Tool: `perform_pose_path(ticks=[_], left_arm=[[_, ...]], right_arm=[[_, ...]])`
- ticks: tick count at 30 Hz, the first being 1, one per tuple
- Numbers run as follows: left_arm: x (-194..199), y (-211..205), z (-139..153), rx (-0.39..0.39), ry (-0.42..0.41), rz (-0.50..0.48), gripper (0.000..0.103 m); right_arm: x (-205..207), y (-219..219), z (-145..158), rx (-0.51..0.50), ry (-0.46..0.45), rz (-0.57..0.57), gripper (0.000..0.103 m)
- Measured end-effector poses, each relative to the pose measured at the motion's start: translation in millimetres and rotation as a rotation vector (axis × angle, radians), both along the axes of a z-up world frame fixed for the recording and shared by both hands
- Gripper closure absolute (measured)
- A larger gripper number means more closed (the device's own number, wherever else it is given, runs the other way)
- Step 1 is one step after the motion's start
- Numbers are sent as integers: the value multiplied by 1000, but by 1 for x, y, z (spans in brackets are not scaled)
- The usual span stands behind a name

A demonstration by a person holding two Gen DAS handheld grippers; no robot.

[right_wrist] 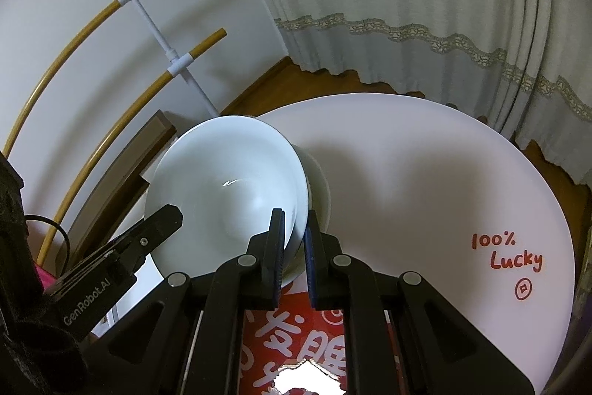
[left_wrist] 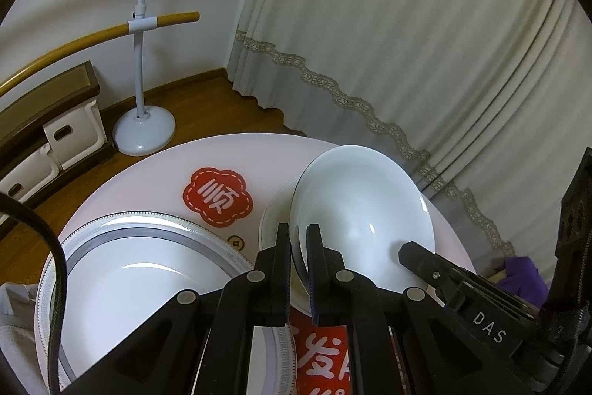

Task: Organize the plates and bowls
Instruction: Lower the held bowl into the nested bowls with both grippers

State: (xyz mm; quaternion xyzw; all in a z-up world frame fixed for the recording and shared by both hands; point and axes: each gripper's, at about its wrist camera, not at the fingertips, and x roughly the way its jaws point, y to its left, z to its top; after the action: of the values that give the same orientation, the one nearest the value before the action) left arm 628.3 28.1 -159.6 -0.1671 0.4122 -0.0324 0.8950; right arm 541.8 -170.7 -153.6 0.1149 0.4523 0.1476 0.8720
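Currently, in the left wrist view, we hold the left gripper (left_wrist: 298, 247) clamped on the near left rim of a white bowl (left_wrist: 360, 206), with the rim pinched between its two black fingers (left_wrist: 283, 269). We keep the bowl tilted, its hollow facing the camera, above the round white table (left_wrist: 148, 169). Under the bowl a small white plate (left_wrist: 275, 217) lies on the table, only partly visible. The tip of the right gripper (left_wrist: 425, 258) enters from the lower right and touches the opposite rim of the bowl. A large plate with a grey patterned rim (left_wrist: 148, 254) lies on the table to the left, just beside the fingers. A red sticker with a white character (left_wrist: 215, 198) lies on the table between the large plate and the bowl. Beyond the table stand a white floor rack with wooden bars (left_wrist: 142, 62), white storage bins (left_wrist: 74, 132) and a grey curtain (left_wrist: 407, 43).

In the right wrist view, we hold the right gripper (right_wrist: 294, 239) closed on the near right rim of the same white bowl (right_wrist: 229, 187), fingers (right_wrist: 275, 247) on either side of the rim. The left gripper (right_wrist: 162, 221) reaches in from the lower left and meets the far rim. The small white plate (right_wrist: 320, 195) shows as a sliver to the right of the bowl. The table (right_wrist: 425, 191) carries red lettering, "100% Lucky" (right_wrist: 507, 254), at the right.
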Motion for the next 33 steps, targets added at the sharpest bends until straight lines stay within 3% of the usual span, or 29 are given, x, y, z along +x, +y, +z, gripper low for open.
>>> perform_pose_path(ticks=[33], left_arm=[[3,-5,-3,14,11,-15,98]], right_arm=[[-5,-8,-1,16,41,-57,89]])
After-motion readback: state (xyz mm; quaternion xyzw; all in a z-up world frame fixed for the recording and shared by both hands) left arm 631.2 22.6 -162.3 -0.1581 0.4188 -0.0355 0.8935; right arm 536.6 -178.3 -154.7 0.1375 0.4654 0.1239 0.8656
